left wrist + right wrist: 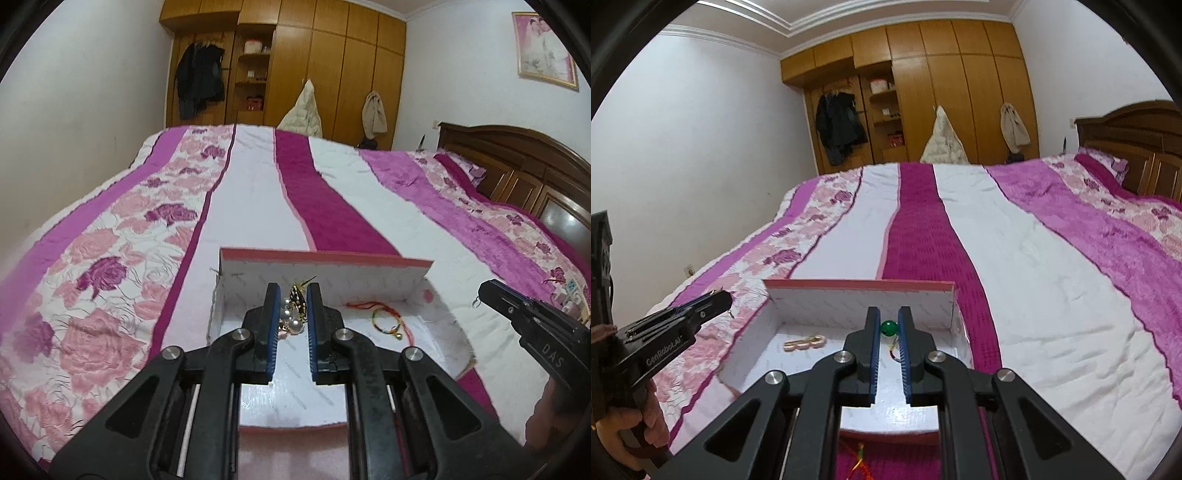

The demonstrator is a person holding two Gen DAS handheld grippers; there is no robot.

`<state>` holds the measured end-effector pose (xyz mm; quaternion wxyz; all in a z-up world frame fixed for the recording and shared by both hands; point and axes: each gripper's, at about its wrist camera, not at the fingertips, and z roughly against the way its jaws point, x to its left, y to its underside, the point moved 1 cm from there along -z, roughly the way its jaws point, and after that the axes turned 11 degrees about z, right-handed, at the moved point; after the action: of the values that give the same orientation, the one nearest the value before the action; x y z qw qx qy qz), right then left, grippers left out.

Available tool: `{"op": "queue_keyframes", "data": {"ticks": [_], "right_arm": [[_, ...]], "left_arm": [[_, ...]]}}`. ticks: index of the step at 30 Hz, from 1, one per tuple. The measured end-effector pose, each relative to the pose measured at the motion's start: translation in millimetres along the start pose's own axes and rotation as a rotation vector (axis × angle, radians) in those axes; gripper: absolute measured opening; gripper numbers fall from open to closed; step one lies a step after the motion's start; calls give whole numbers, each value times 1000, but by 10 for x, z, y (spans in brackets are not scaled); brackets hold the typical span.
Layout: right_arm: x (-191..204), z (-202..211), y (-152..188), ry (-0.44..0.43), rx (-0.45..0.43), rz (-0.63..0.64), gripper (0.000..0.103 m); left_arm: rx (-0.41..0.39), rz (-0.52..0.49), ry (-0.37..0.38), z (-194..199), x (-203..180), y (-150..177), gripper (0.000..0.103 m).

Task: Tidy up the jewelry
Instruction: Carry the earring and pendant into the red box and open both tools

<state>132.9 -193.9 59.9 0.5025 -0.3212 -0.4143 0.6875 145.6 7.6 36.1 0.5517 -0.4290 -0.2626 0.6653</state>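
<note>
Bedroom, striped bedspread (258,206) carrying white box (332,273): left gripper (291,295) pinching light, snag-prone pearl brooch cluster (295,314); right gripper (888,325) clasping slippery green bead (888,327), cord dangling.

Even, soft indoor light, perhaps from overhead; strong fisheye bending, dark corners, slight blur near the edges.
</note>
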Motion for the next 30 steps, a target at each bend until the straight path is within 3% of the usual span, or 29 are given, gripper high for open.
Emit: {"op": "queue_keyframes", "data": {"ticks": [12, 20, 23, 26, 30], "right_arm": [[-167, -735, 340, 4, 202, -22, 11], [-226, -902, 453, -14, 267, -32, 12], [-239, -919, 463, -32, 278, -54, 13], [-269, -896, 457, -43, 275, -75, 30], [-327, -783, 388, -64, 252, -102, 31]], "left_arm": [[166, 21, -56, -589, 136, 243, 6], [224, 28, -73, -715, 160, 334, 7], [237, 28, -74, -722, 151, 344, 18], [242, 14, -65, -705, 109, 344, 25], [233, 9, -52, -639, 89, 309, 29]]}}
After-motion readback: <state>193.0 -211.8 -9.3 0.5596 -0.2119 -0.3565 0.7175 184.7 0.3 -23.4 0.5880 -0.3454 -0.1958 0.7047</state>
